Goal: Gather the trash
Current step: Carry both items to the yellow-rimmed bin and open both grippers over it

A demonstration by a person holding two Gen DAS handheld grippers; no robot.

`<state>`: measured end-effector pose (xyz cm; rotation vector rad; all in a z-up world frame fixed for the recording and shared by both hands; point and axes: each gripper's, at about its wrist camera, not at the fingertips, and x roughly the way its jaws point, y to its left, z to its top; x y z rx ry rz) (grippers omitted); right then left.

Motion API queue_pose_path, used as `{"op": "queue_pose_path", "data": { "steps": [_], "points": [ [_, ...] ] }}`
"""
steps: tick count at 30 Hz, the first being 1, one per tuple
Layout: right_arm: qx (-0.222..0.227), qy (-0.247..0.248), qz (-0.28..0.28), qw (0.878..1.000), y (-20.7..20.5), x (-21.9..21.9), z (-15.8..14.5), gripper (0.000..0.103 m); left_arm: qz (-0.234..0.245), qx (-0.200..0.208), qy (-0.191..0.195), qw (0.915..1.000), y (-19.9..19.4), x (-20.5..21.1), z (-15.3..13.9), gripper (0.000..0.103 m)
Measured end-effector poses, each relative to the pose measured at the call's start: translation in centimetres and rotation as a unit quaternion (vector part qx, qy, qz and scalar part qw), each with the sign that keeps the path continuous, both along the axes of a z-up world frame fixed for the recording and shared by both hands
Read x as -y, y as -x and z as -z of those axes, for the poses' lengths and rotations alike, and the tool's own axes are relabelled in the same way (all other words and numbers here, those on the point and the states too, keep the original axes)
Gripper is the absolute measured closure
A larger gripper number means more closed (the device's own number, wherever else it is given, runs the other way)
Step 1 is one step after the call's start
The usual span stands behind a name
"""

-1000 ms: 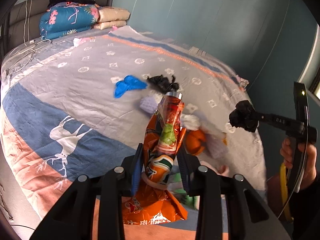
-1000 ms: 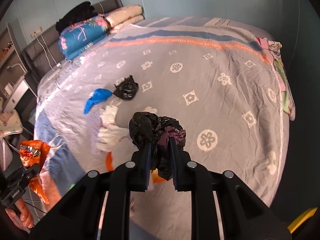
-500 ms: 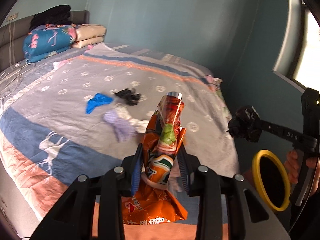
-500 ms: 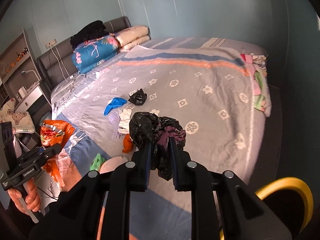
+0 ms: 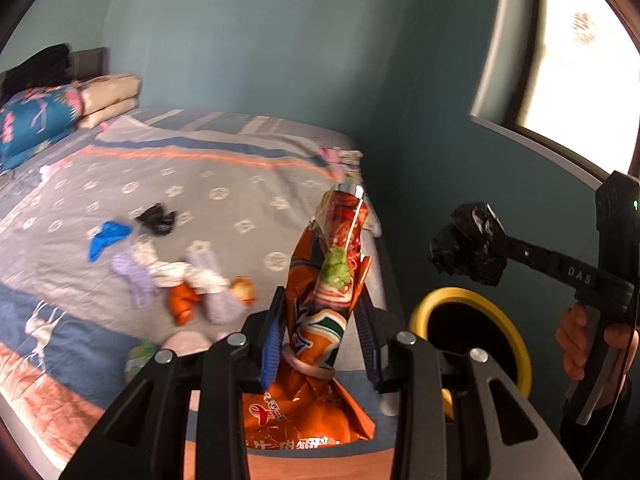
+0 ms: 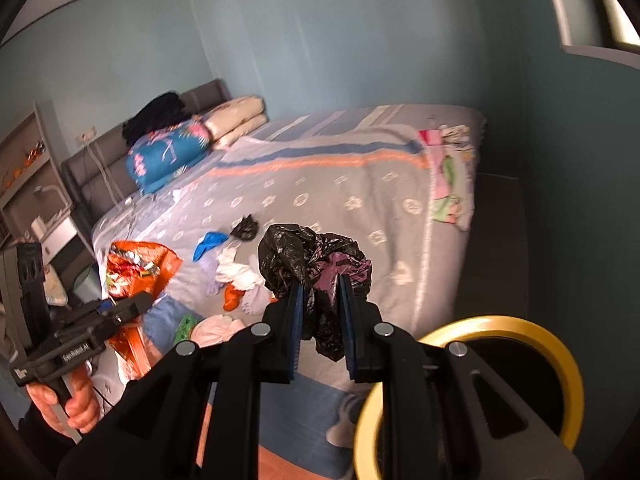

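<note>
My left gripper [image 5: 320, 332] is shut on an orange snack bag [image 5: 326, 292] that sticks up between its blue pads. That bag [image 6: 136, 264] and the left gripper [image 6: 132, 306] also show at the left of the right wrist view. My right gripper [image 6: 320, 322] is shut on a crumpled black plastic bag [image 6: 312, 256], seen in the left wrist view too as a black plastic bag [image 5: 468, 246] at the tip of the right gripper [image 5: 492, 248]. A yellow-rimmed bin [image 5: 476, 336] stands on the floor below it, at the bed's corner [image 6: 500, 344].
More trash lies on the bed [image 5: 224, 200]: a blue scrap [image 5: 106, 238], a small black bag [image 5: 156, 218], white and lilac tissues [image 5: 168, 270], orange pieces [image 5: 182, 306]. Folded bedding [image 6: 172, 156] sits at the headboard. A teal wall and window sill [image 5: 532, 140] are on the right.
Both grippers have pulled back from the bed and risen, each keeping its load. The view swung right, and the yellow-rimmed bin has come into sight below the right gripper.
</note>
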<state>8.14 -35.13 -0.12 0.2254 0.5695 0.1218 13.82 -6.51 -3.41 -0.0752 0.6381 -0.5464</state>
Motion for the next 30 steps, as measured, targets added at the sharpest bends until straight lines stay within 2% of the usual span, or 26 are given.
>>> {"op": "queue_pose_path", "data": {
  "steps": [7, 11, 13, 17, 23, 27, 29, 30],
  "points": [
    [0.019, -0.006, 0.056, 0.998, 4.3, 4.6, -1.2, 0.086, 0.069, -0.008, -0.009, 0.9975, 1.0, 6.4, 0.0, 0.072],
    [0.018, 0.007, 0.093, 0.995, 6.1, 6.9, -1.2, 0.086, 0.113, 0.001, -0.022, 0.9934, 1.8, 10.5, 0.2, 0.072],
    [0.015, -0.005, 0.105, 0.994, 6.9, 8.4, -0.9, 0.086, 0.131, -0.003, -0.023, 0.9911, 2.0, 12.1, 0.4, 0.072],
    [0.021, -0.021, 0.130, 0.991, 7.6, 10.5, -0.5, 0.085, 0.164, -0.016, -0.036, 0.9857, 2.0, 15.3, 1.2, 0.072],
    [0.022, -0.041, 0.158, 0.986, 7.7, 13.2, 0.5, 0.083, 0.185, -0.038, -0.055, 0.9804, 2.0, 18.9, 3.2, 0.071],
    [0.016, -0.053, 0.164, 0.985, 7.3, 13.8, 0.8, 0.079, 0.189, -0.061, -0.051, 0.9787, 1.8, 19.6, 4.4, 0.061],
    [0.016, -0.053, 0.170, 0.984, 7.1, 14.1, 0.8, 0.073, 0.186, -0.063, -0.045, 0.9795, 1.9, 19.4, 4.4, 0.048],
    [0.016, -0.052, 0.176, 0.983, 7.1, 14.2, 0.9, 0.068, 0.181, -0.063, -0.045, 0.9804, 1.9, 19.3, 4.5, 0.046]
  ]
}}
